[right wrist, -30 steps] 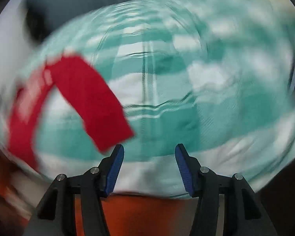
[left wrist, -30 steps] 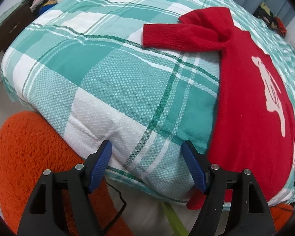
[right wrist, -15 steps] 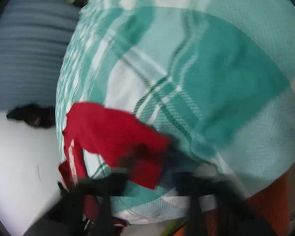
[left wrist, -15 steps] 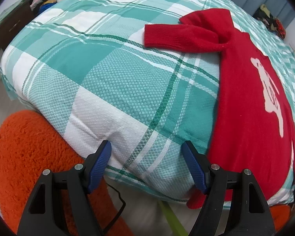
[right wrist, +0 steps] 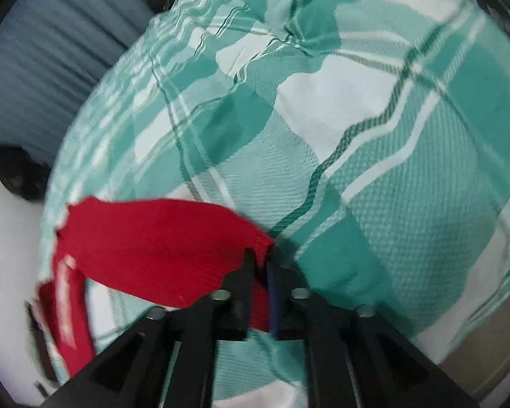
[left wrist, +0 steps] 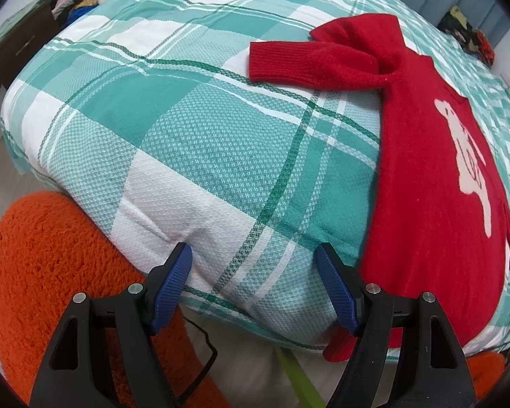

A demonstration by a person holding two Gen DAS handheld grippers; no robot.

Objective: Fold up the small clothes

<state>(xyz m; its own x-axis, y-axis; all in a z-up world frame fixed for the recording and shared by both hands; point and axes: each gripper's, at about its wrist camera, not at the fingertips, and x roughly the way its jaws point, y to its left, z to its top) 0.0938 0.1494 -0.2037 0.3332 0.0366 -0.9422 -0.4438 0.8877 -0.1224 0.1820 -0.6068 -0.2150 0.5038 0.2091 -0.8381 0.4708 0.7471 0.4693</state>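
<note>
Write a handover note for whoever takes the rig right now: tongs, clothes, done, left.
Left tongs: open, empty, hovering over the near edge of the bed, beside the sweater.
Right tongs: jaws narrow and opening, with the cuff of the right sleeve between them; whether the pads press is unclear through the blur.
Sweater: flat on the bed, front up, left sleeve stretched out sideways.
Done: sweater laid out, no fold visible.
Left: probably bring both sleeves across the body, then fold the body.
</note>
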